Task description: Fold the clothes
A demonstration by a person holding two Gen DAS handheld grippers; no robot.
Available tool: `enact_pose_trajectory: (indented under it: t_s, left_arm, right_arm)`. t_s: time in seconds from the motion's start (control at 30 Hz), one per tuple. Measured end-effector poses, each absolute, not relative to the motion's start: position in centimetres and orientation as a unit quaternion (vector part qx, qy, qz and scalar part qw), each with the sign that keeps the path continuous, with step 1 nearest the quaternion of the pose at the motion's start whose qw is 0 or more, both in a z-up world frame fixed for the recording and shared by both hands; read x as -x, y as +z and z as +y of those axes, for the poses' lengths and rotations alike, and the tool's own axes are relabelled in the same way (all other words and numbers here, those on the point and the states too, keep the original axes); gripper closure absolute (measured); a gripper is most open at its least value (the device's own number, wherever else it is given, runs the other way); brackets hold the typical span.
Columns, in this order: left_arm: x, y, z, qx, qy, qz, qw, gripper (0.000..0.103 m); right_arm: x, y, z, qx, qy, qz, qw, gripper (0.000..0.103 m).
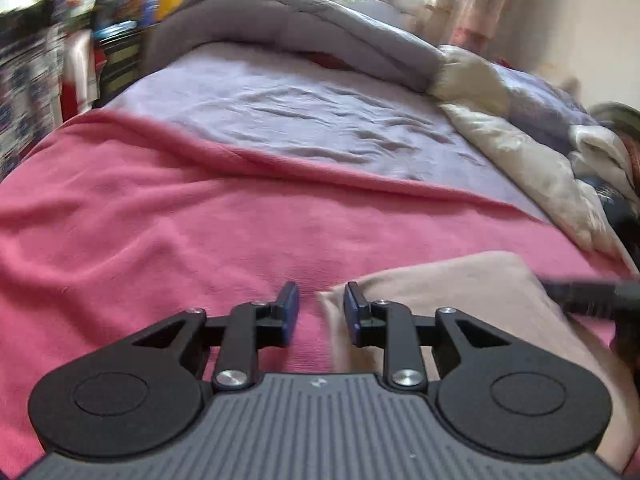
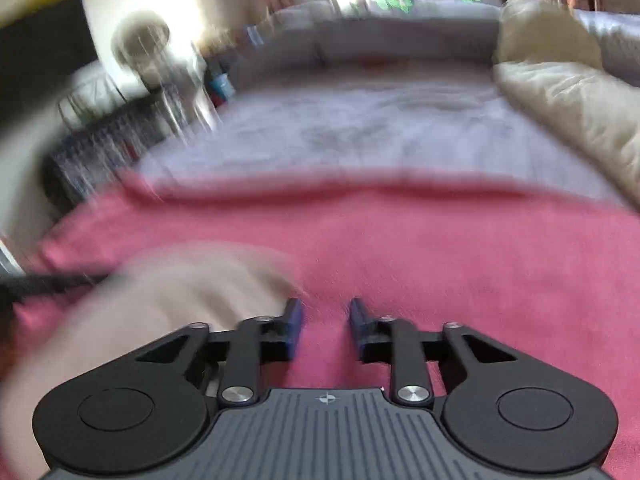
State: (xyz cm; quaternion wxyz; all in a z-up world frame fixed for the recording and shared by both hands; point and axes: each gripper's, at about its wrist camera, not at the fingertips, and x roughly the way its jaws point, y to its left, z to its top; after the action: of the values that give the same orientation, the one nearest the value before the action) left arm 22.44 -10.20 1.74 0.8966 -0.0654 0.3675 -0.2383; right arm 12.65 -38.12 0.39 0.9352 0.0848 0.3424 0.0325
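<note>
Right now my left gripper (image 1: pixel 321 294) hangs low over the pink blanket (image 1: pixel 168 224), its blue-padded fingers (image 1: pixel 290 300) standing partly apart with nothing pinched between them. Just at 1 o'clock of the gap lies the corner of the beige garment (image 1: pixel 448 284), a pale folded piece resting flat on the pink blanket; my right-hand finger sits over its near edge, though I cannot tell whether the pad touches the cloth. Out at 3 o'clock in the left wrist view a dark blurred bar crosses the garment's far side; what it is I cannot make out.

My right gripper (image 2: pixel 325 312) also has its fingers (image 2: pixel 362 320) spread partway, and only pink blanket (image 2: pixel 460 264) shows in the gap, so it holds nothing. From there the beige garment (image 2: pixel 180 284) lies at 9 to 10 o'clock, smeared by blur, its near edge running close beside my left-hand finger.

Beyond the blanket's far hem, toward 12 o'clock, a lilac sheet (image 1: pixel 304 112) covers the bed, with a grey quilt (image 1: pixel 280 20) rolled up past it. At 2 o'clock a cream duvet (image 1: pixel 532 164) is heaped along the bed's side
</note>
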Motion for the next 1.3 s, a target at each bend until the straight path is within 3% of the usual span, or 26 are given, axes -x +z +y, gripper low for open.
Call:
enact_pose_trajectory:
  t_s: [0.03,0.07,0.13,0.17,0.23,0.27,0.3,0.43,0.5,0.53,0.6,0.8,1.0,1.3]
  left_arm:
    - [-22.1,2.4,-9.6,0.068,-0.223,0.362,0.903,0.053]
    - [-21.6,3.2,-9.2,0.056,-0.199,0.352,0.913,0.042]
    - [-19.5,5.4,-8.7,0.012,-0.161,0.302,0.939,0.041]
    - [-17.9,6.4,-8.7,-0.003,-0.169,0.277,0.946,0.039]
    - [-14.4,7.7,-9.2,-0.024,-0.21,0.239,0.948,0.029]
    - [-12.5,7.7,-9.8,-0.037,-0.237,0.227,0.944,0.02]
    - [-10.6,7.7,-10.4,-0.051,-0.264,0.214,0.939,0.017]
    - [-6.0,4.7,-14.3,-0.158,-0.291,0.218,0.918,0.017]
    - [-5.8,1.9,-15.1,-0.205,-0.27,0.235,0.911,0.013]
    - [-5.9,1.5,-14.9,-0.201,-0.265,0.241,0.912,0.012]
    - [-6.4,1.8,-13.9,-0.165,-0.26,0.258,0.916,0.0]
    - [-7.4,1.6,-9.7,-0.04,-0.253,0.333,0.907,0.0]
    - [-5.4,1.0,-5.5,-0.086,-0.156,0.335,0.925,0.0]
    - [0.5,4.7,-5.7,-0.093,-0.165,0.239,0.952,0.001]
  right_arm:
    - [-11.7,1.2,-37.8,-0.063,0.018,0.331,0.941,0.039]
    - [-10.5,2.2,-37.4,-0.037,0.008,0.311,0.95,0.028]
    - [-7.2,4.6,-36.1,0.01,0.014,0.252,0.968,0.025]
    - [-5.2,5.7,-35.2,0.015,0.04,0.221,0.974,0.019]
    - [-1.9,7.0,-33.5,0.015,0.093,0.183,0.979,0.013]
    - [-0.8,7.0,-32.5,0.017,0.12,0.18,0.976,0.012]
    - [0.2,7.0,-31.5,0.018,0.148,0.177,0.973,0.012]
    - [1.2,2.8,-28.4,0.078,0.194,0.257,0.944,0.012]
    - [1.1,0.8,-29.1,0.06,0.188,0.293,0.935,0.003]
    - [1.1,0.3,-29.9,0.037,0.189,0.308,0.932,0.0]
    - [1.2,0.5,-30.7,0.014,0.184,0.316,0.931,0.0]
    - [2.4,-0.2,-28.3,0.101,0.154,0.302,0.935,0.0]
    - [1.8,-0.7,-31.1,0.015,0.163,0.345,0.924,0.0]
    - [6.2,-0.1,-31.1,0.005,0.122,0.371,0.92,0.0]
